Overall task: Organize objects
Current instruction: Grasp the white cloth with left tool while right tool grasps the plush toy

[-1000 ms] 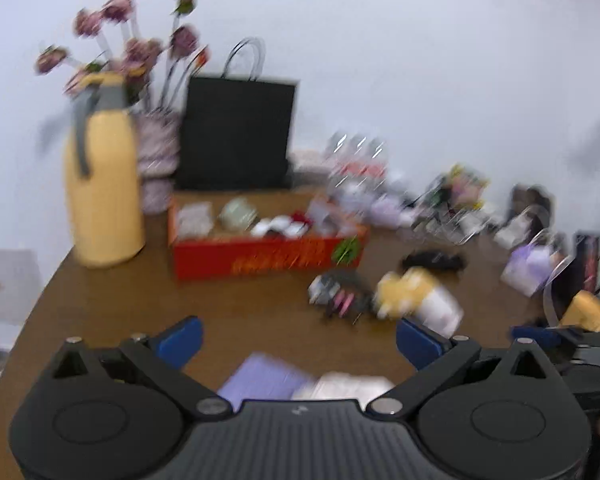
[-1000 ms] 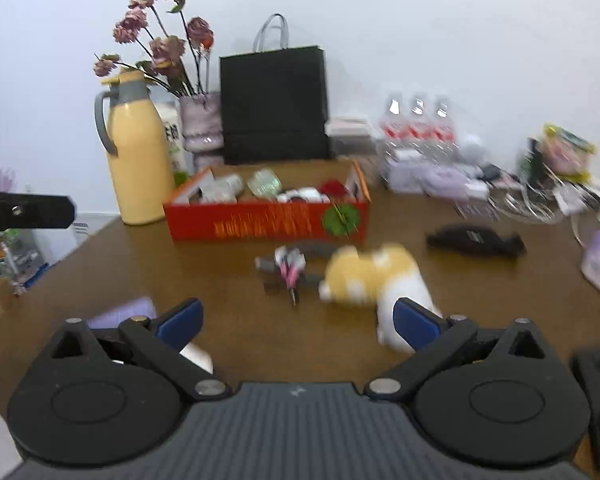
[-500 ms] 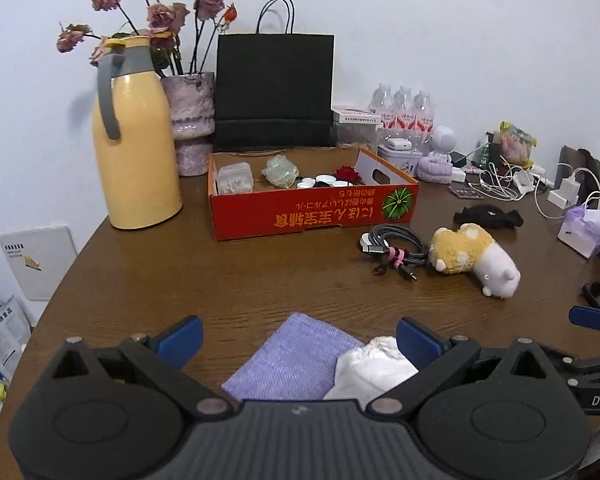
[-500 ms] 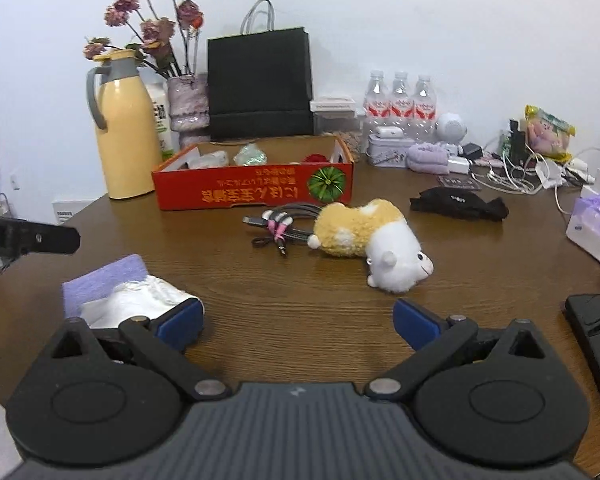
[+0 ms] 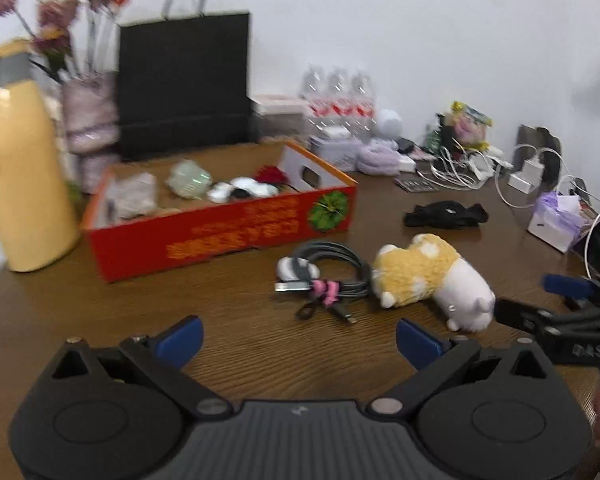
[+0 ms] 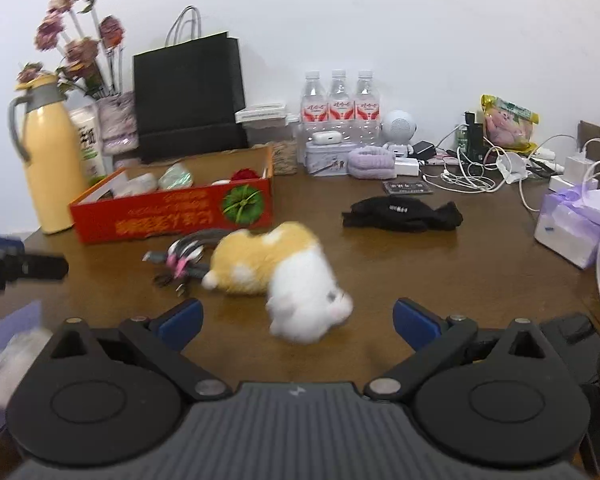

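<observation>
Currently: brown table [image 6: 480, 264], red box [image 6: 172, 216] at back left. Plush toy [image 6: 284, 276] lies dead ahead of my right gripper [image 6: 296, 316], long axis slanting back-left, white end nearest. Right gripper spread wide, empty, closest to toy. Left gripper [image 5: 298, 338] also wide, empty; toy off to its right. Cable bundle [image 5: 324, 276] touches toy's yellow end.
</observation>
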A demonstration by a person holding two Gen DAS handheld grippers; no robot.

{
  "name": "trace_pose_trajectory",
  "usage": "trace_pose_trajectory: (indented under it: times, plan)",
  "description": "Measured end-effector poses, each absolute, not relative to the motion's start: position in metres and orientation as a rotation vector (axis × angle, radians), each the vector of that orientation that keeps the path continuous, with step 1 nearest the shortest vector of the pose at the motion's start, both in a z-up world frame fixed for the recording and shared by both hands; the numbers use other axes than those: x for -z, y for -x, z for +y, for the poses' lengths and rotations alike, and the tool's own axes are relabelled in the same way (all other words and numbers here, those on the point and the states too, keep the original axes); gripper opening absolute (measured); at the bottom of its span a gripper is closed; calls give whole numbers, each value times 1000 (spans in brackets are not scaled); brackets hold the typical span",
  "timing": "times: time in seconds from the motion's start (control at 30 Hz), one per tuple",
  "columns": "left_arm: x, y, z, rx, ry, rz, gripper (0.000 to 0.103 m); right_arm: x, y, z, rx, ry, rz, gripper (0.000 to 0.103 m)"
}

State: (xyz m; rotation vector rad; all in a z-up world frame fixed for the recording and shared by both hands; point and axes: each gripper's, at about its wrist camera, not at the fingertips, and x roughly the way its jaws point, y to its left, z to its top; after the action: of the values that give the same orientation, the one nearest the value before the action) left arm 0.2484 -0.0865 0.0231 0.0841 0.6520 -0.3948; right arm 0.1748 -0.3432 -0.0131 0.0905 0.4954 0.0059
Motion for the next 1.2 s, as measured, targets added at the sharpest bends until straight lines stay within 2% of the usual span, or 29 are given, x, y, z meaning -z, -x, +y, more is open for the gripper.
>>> trace_pose_trajectory:
  times: [0.13, 0.23, 0.27, 0.3, 0.33, 0.4, 0.43, 0.47, 0.6, 0.67, 0.77, 0.87, 0.93, 0.97, 1.0, 1.03, 1.1, 1.17, 1.2]
  plan:
    - [-7, -285, -107, 425, -121, 703, 101, 25, -219, -339, -33, -20, 554, 103]
    - [2, -314, -116, 423, -119, 739, 97, 38, -242, -334, -57, 33, 627, 91]
    - [6, -324, -119, 414, -117, 760, 89, 43, -248, -333, -69, 33, 644, 80]
    - [9, -332, -120, 407, -114, 771, 81, 48, -252, -333, -84, 16, 656, 62]
    - [12, -339, -121, 408, -111, 777, 78, 51, -255, -335, -80, -4, 657, 52]
    - [11, -350, -114, 408, -83, 795, 67, 53, -259, -341, -65, -46, 647, 52]
    - [7, -352, -106, 399, -43, 800, 67, 52, -262, -344, -41, -61, 643, 52]
    - [2, -353, -96, 385, 0, 792, 69, 52, -265, -347, -4, -62, 634, 54]
    - [-17, -329, -61, 327, -14, 717, 80, 43, -262, -348, 52, -18, 561, 80]
    - [-22, -306, -44, 314, -28, 711, 85, 34, -257, -342, -4, -16, 518, 81]
    - [-23, -263, -18, 390, 9, 738, 89, 30, -255, -322, -36, 95, 501, 92]
    - [-17, -212, -2, 388, 30, 727, 94, 41, -258, -324, 95, 162, 540, 95]
    - [-11, -186, -12, 405, -60, 723, 90, 50, -263, -336, 109, 123, 599, 93]
    - [-7, -177, -20, 401, -127, 720, 82, 53, -266, -341, 100, 85, 627, 79]
    - [-4, -171, -27, 381, -175, 730, 67, 56, -267, -345, 84, 39, 641, 56]
    - [-1, -166, -33, 369, -191, 744, 61, 57, -268, -347, 86, 10, 642, 57]
    - [-1, -156, -41, 391, -198, 727, 29, 56, -259, -341, 74, -1, 635, 55]
    - [-2, -147, -50, 336, -235, 718, 13, 55, -244, -333, 38, -14, 622, 54]
    - [-2, -142, -53, 320, -248, 705, 11, 54, -233, -327, 22, -16, 617, 53]
